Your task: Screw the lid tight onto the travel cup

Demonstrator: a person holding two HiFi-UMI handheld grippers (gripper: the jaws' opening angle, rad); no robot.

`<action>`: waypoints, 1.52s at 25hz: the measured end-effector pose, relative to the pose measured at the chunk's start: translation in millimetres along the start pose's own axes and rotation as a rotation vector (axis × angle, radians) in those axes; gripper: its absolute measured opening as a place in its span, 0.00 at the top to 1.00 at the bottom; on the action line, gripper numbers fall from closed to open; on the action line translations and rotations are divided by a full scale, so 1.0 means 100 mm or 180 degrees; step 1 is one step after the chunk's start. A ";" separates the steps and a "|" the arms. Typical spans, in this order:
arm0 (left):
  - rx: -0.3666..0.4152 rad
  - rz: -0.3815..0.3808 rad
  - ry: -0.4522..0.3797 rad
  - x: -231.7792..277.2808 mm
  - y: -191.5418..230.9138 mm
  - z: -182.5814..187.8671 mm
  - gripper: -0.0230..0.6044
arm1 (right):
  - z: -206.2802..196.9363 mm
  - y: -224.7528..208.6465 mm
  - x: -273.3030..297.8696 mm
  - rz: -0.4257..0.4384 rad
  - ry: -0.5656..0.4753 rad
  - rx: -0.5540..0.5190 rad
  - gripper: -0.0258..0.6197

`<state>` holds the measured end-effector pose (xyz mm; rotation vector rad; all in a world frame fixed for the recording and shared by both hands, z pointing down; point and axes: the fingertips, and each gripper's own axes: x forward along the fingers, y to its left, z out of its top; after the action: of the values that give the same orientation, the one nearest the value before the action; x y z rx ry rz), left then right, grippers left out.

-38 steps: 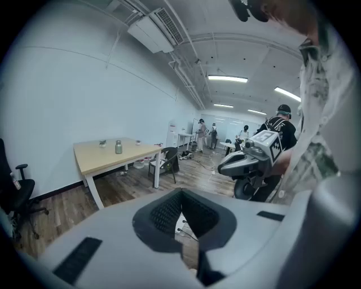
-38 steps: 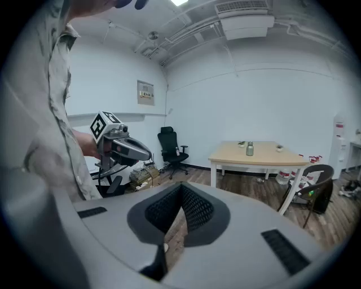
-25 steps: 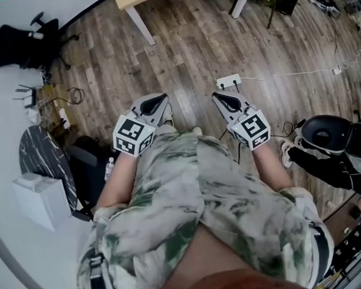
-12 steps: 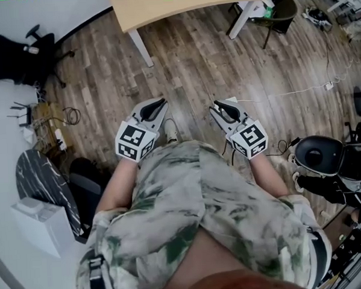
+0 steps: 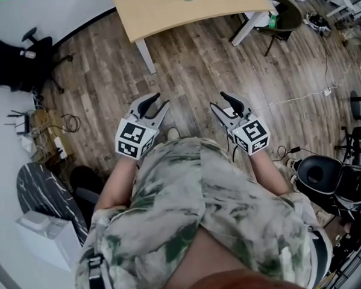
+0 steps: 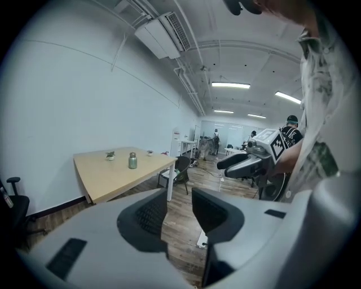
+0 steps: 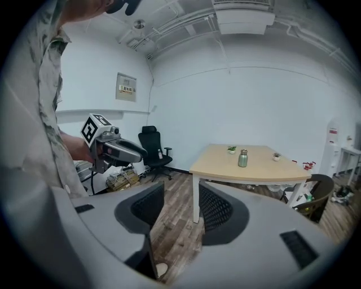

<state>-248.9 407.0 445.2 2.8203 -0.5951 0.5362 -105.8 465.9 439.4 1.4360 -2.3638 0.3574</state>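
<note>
The travel cup, a small green one with a paler top, stands on the far light-wood tabletop, well apart from both grippers. Whether its lid is seated or only resting there is too small to tell. The left gripper and the right gripper are held out side by side over the plank floor. Both have their fingers released. They have just been opening, and only floor and a table leg show between them.

The likeliest trouble comes on arrival. The cup is slim and stands alone, so a finger that meets it off-centre or too fast could tip it. It could also be shoved toward the small potted plant near its left. One gripper will probably have to steady the body while the other turns the lid. A slack hold on the body would let the whole cup spin with the lid, so nothing tightens. A lid set down tilted could bind on the thread and feel tight when it is not. A white cable also trails across the floor on the right — something a foot could catch.

Little can be read. The marker cube on each gripper bears black-and-white square patterns, not words. A framed wall panel carries print too small to make out. No brand or label shows on the cup.
</note>
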 end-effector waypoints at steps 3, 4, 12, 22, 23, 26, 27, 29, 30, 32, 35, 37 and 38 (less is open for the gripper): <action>0.0033 -0.0036 -0.0020 0.07 0.21 0.03 0.74 | 0.08 -0.06 0.18 -0.0051 -0.0045 0.0005 0.64; 0.0039 -0.0041 -0.0018 0.10 0.27 0.05 0.74 | 0.12 -0.09 0.23 -0.0067 -0.0053 0.0008 0.64; -0.0013 0.0031 -0.0005 0.52 0.54 0.27 0.72 | 0.22 -0.58 0.44 -0.0040 -0.0029 0.0051 0.64; -0.0062 0.0281 0.0028 1.26 0.73 0.69 0.71 | 0.44 -1.50 0.69 0.0257 -0.0067 -0.0081 0.64; -0.0073 0.0304 0.0033 1.33 0.73 0.71 0.71 | 0.45 -1.59 0.70 0.0284 -0.0073 -0.0091 0.64; -0.0102 0.0372 0.0034 1.56 0.74 0.82 0.71 | 0.46 -1.85 0.74 0.0359 -0.0081 -0.0111 0.64; -0.0107 0.0396 0.0033 1.64 0.74 0.85 0.71 | 0.47 -1.94 0.75 0.0384 -0.0082 -0.0118 0.64; -0.0114 0.0454 0.0037 1.79 0.75 0.91 0.70 | 0.46 -2.12 0.78 0.0436 -0.0094 -0.0131 0.64; -0.0119 0.0489 0.0039 1.86 0.75 0.94 0.70 | 0.46 -2.20 0.79 0.0459 -0.0102 -0.0138 0.64; -0.0140 0.0556 0.0052 2.00 0.76 0.99 0.69 | 0.44 -2.37 0.81 0.0496 -0.0112 -0.0146 0.64; -0.0188 0.0627 0.0085 2.16 0.77 1.02 0.67 | 0.40 -2.58 0.86 0.0542 -0.0113 -0.0134 0.64; -0.0198 0.0642 0.0103 2.25 0.78 1.06 0.65 | 0.39 -2.69 0.90 0.0562 -0.0120 -0.0115 0.64; -0.0195 0.0638 0.0110 2.30 0.79 1.09 0.65 | 0.39 -2.74 0.92 0.0569 -0.0125 -0.0103 0.64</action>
<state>-53.2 226.7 445.4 2.7041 -0.8781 0.5898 93.0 252.6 451.8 1.2314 -2.5252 0.3379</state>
